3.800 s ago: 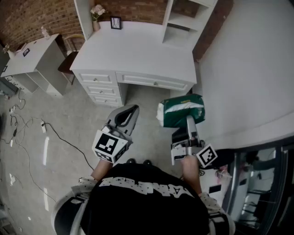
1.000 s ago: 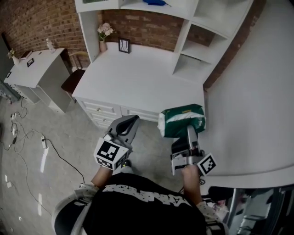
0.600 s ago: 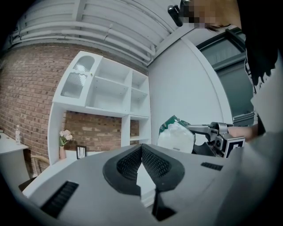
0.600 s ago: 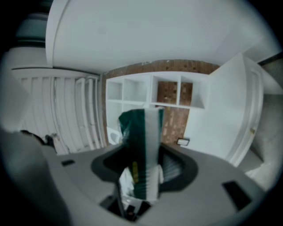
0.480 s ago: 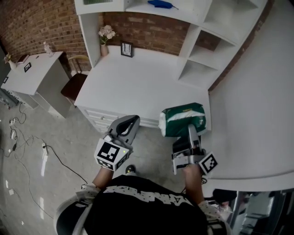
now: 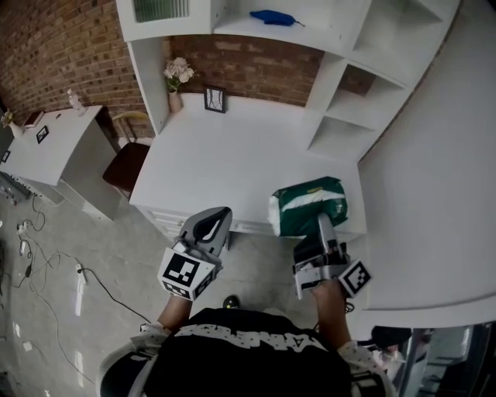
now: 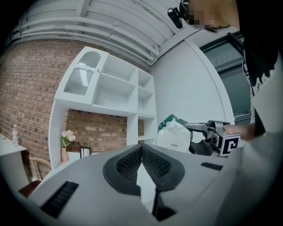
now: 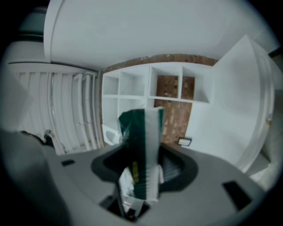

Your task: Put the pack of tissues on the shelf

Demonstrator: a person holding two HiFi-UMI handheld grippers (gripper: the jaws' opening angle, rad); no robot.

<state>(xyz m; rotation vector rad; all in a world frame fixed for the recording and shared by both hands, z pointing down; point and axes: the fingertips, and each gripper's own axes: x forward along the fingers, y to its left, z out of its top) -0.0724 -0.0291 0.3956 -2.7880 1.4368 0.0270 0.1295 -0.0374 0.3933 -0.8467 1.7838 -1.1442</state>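
The green and white pack of tissues is clamped in my right gripper and hangs over the front right edge of the white desk. In the right gripper view the pack of tissues stands upright between the jaws. My left gripper is shut and holds nothing, level with the desk's front edge. Its closed pads meet in the left gripper view, where the pack of tissues shows to the right. White shelf cubbies rise at the desk's back right.
A vase of flowers and a small picture frame stand at the back of the desk. A blue object lies on the upper shelf. A chair and a side cabinet stand left. Cables trail over the floor.
Both grippers and I have moved forward toward the desk. The pack has stayed in the right gripper and now hangs over the desk's front edge. More of the upper shelves is in view.
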